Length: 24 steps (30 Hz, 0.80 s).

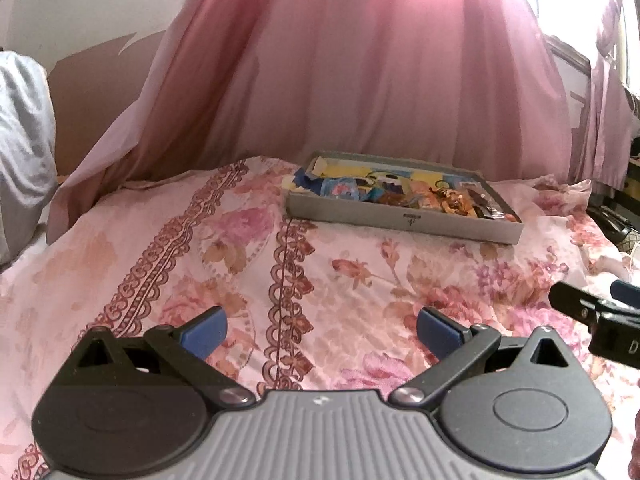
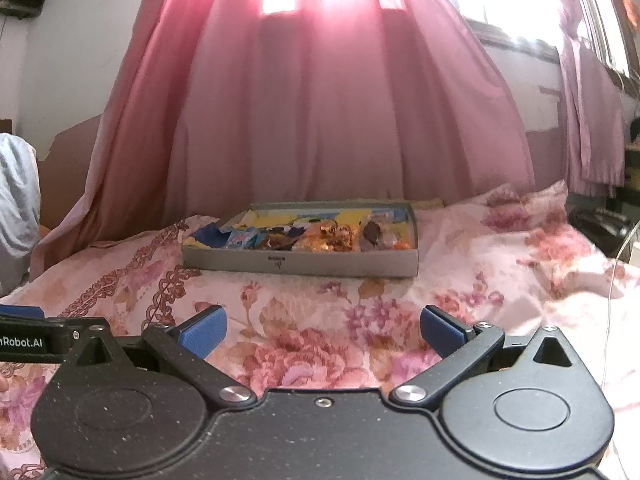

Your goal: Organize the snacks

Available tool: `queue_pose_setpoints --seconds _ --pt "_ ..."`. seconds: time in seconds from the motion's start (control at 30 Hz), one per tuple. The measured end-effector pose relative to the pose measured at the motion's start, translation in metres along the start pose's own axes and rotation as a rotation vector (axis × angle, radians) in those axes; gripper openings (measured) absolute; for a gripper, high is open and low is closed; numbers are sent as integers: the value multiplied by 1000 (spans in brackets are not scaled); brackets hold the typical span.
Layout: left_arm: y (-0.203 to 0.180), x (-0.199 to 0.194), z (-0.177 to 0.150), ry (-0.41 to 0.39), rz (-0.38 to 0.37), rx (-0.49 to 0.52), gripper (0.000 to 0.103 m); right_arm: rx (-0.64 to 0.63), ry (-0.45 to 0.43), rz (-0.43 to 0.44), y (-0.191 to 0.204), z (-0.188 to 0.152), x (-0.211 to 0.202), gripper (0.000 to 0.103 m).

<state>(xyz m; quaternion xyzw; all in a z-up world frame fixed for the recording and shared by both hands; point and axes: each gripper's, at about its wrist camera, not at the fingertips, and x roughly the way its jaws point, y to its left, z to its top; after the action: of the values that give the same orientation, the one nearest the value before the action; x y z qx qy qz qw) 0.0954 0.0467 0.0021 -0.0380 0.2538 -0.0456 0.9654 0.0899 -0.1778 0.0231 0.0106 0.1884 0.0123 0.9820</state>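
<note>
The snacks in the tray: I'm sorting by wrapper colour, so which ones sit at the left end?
The blue-wrapped snacks lie at the left end of the grey tray; the gold and brown ones cluster toward the right.

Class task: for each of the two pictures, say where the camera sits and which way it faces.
Left wrist: sits on the left gripper, faces forward over the floral bedspread toward the grey box; its open blue fingers show, with the right gripper at the right edge.
Right wrist: on the right gripper, same direction; open fingers show.
Shared: box, snacks, pink curtain.
</note>
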Motion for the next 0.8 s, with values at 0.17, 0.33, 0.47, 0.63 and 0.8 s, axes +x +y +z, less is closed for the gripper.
queue_pose_setpoints --seconds 0.17,0.33,0.47,0.63,0.8 --pt "1 -1 -2 6 7 5 103 8 24 -5 0 -7 4 102" --pt "-1 -2 -3 9 8 16 103 5 23 6 2 -9 4 102" --pt "-2 -2 -4 13 5 20 103 3 23 12 1 -9 3 102" --pt "0 -2 -4 19 4 12 103 4 21 11 2 -9 2 102" --pt "1 -3 -5 20 2 7 103 0 19 16 2 -9 2 102"
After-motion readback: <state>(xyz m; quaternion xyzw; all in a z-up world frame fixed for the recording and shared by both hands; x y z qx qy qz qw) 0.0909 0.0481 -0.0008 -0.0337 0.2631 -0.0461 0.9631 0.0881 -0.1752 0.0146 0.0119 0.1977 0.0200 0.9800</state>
